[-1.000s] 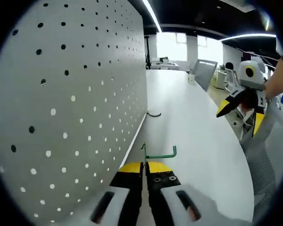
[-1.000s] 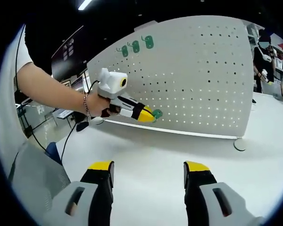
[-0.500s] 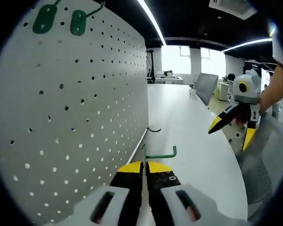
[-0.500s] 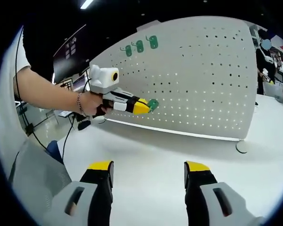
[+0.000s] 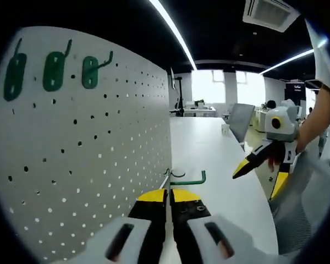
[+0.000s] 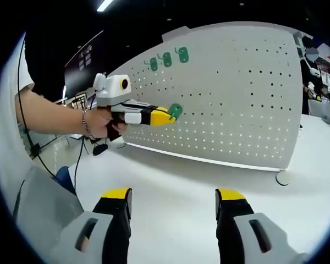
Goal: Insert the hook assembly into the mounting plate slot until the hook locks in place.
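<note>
The green hook [image 5: 188, 180] is being gripped in the closed left gripper [image 5: 169, 193], near the pegboard [image 6: 236, 104]; its prongs, hard to make out, should be squared to a free hole row before pushing. Three mounted hooks [image 5: 50, 71] are occupying the top corner, while the right gripper [image 6: 173, 193] is being held open above the white table [image 6: 176, 176].

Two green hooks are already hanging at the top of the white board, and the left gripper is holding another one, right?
Not two. The left gripper view shows three hooks hanging at the top of the board. The left gripper does hold another hook.
</note>
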The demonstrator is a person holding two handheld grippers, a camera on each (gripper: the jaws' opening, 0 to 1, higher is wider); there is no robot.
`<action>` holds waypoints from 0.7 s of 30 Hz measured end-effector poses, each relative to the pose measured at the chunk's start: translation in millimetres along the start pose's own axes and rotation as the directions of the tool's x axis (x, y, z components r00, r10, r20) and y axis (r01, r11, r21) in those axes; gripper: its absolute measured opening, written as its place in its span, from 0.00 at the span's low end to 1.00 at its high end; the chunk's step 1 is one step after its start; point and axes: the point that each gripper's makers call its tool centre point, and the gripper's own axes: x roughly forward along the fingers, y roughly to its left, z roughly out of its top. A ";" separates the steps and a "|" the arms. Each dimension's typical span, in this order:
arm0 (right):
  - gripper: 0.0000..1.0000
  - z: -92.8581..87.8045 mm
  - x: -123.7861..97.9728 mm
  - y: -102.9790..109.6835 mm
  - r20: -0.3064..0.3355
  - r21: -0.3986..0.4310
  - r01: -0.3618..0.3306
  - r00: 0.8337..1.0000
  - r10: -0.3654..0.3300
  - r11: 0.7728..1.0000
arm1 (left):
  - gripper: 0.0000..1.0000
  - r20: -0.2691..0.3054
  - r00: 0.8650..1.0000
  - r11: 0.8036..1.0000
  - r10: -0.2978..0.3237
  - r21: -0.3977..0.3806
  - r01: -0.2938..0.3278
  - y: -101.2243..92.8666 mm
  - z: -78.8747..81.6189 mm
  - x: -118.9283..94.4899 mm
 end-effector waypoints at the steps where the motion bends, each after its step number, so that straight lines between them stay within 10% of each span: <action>1: 0.59 1.7 -0.2 0.4 0.004 -0.003 0.000 1.000 0.000 1.000 | 0.02 0.009 1.000 1.000 0.002 -0.001 -0.002 -0.6 3.5 -1.2; 21: 0.59 9.9 -0.8 10.3 0.044 0.010 -0.015 0.999 0.014 1.000 | 0.02 0.144 0.987 0.998 0.067 -0.027 -0.064 -21.3 43.4 -41.7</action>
